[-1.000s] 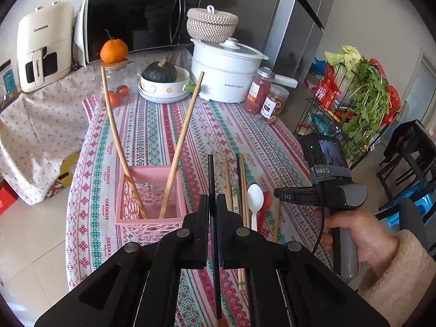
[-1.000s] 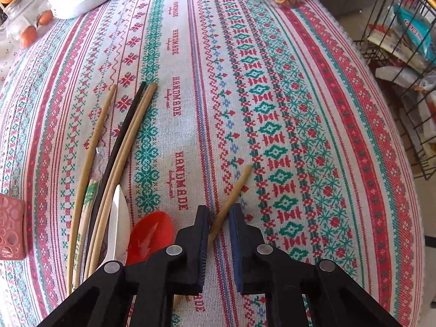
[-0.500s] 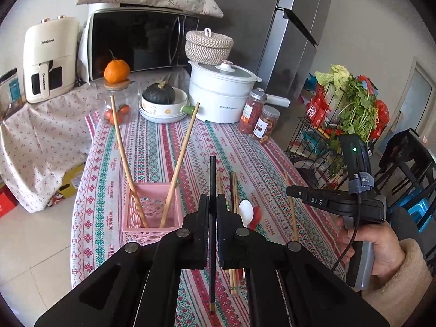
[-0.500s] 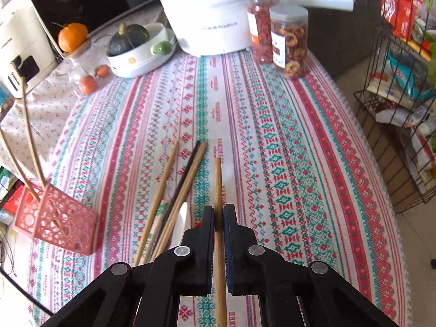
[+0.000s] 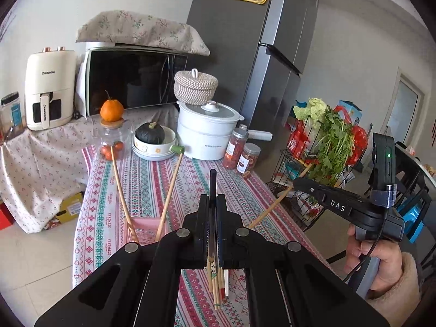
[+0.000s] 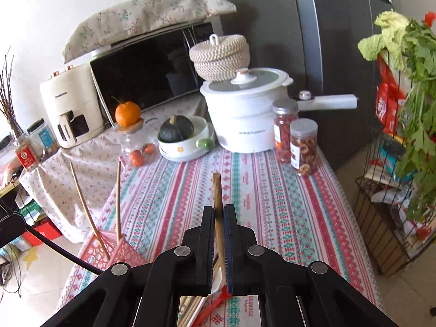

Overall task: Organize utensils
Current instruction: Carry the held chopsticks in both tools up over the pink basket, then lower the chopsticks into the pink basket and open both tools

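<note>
My left gripper [image 5: 212, 200] is shut on a black chopstick [image 5: 212, 179] that points away over the table. Below and left of it stands a pink basket [image 5: 144, 229], with two wooden chopsticks [image 5: 120, 188] leaning out of it. My right gripper [image 6: 218, 211] is shut on a wooden chopstick [image 6: 217, 190], held above the striped tablecloth [image 6: 272, 204]. The pink basket [image 6: 109, 248] sits at its lower left. Under the right jaws lie a white spoon [image 6: 215, 280], a red spoon [image 6: 215, 303] and several loose chopsticks [image 6: 190, 310].
At the table's far end stand a white pot [image 6: 245, 117], two jars [image 6: 302, 147], a bowl holding a dark squash [image 6: 185, 139] and a glass jar topped by an orange [image 6: 128, 114]. A wire rack of greens [image 6: 403, 163] stands right of the table.
The right gripper closed on the wooden chopstick, lifted it off the cloth and tilted up toward the room. The left gripper rose with the black chopstick.
</note>
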Motion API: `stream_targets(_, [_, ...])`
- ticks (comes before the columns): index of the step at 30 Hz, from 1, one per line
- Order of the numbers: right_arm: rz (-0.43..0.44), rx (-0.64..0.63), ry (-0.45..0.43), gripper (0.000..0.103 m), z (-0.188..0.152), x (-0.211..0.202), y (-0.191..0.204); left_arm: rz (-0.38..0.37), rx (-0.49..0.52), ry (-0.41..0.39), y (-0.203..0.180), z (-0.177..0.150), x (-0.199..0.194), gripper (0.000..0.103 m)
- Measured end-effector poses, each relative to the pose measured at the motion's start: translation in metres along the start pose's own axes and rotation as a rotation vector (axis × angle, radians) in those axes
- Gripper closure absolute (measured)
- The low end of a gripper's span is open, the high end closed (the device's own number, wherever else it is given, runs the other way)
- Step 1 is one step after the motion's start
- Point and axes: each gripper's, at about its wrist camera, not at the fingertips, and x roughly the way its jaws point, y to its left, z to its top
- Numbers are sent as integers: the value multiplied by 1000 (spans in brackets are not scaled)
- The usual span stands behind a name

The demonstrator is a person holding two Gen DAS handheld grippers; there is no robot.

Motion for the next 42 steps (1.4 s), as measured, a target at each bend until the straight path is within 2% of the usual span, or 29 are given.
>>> stream_targets(6, [76, 23, -46, 98, 13, -13, 9, 0, -18, -103, 3, 20, -25, 99])
stream_targets(12, [148, 31, -75, 98, 21, -19, 24, 17, -30, -175, 11, 31, -41, 99])
stream_targets(19, [217, 40, -148, 98, 34, -22, 47, 87, -34, -236, 24, 40, -50, 99])
stream_targets(23, [263, 48, -174, 98, 38, -14, 63, 154, -27, -248, 34, 43, -45, 99])
stream_targets(27, [297, 51, -171, 98, 39, 1, 79, 200, -31, -230, 48, 43, -32, 99])
stream_targets(35, [337, 55, -121, 98, 34, 33, 101, 224, -50, -129, 72, 39, 4, 99])
stream_targets(42, [302, 15, -26, 98, 19, 66, 114, 223, -59, -5, 86, 32, 47, 99])
